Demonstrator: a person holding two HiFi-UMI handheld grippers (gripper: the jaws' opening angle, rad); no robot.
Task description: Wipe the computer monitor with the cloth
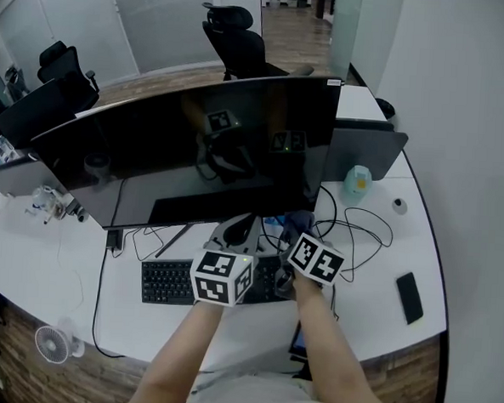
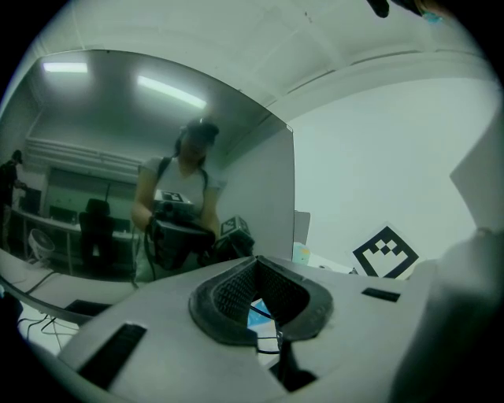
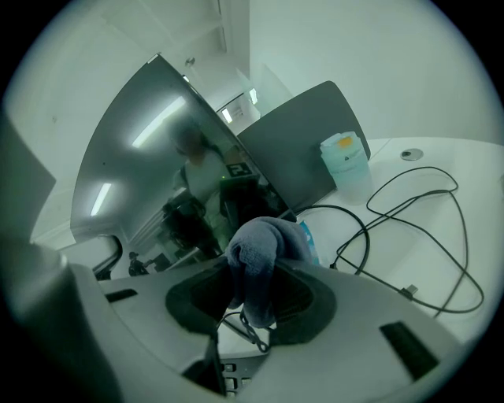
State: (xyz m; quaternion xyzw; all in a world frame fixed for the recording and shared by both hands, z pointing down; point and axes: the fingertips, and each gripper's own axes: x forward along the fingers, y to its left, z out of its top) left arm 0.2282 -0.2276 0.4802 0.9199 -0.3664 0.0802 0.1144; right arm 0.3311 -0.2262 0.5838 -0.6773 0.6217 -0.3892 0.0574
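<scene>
A wide curved black monitor (image 1: 195, 150) stands across the white desk (image 1: 44, 260), its screen dark and reflective. It fills the left of the left gripper view (image 2: 142, 157) and rises at the left in the right gripper view (image 3: 150, 157). My right gripper (image 1: 297, 235) (image 3: 252, 295) is low in front of the screen's right half, shut on a bunched blue-grey cloth (image 3: 260, 256) (image 1: 300, 221) that sticks up out of the jaws. Beside it, my left gripper (image 1: 237, 231) (image 2: 256, 303) is shut with nothing in it, just under the screen's lower edge.
A black keyboard (image 1: 166, 281) lies beneath both grippers. Loose black cables (image 1: 361, 233) curl to the right near a pale bottle (image 1: 356, 182) (image 3: 346, 161). A grey panel (image 1: 366, 150) stands behind the monitor's right end. Near the desk's right edge lies a phone (image 1: 409, 296).
</scene>
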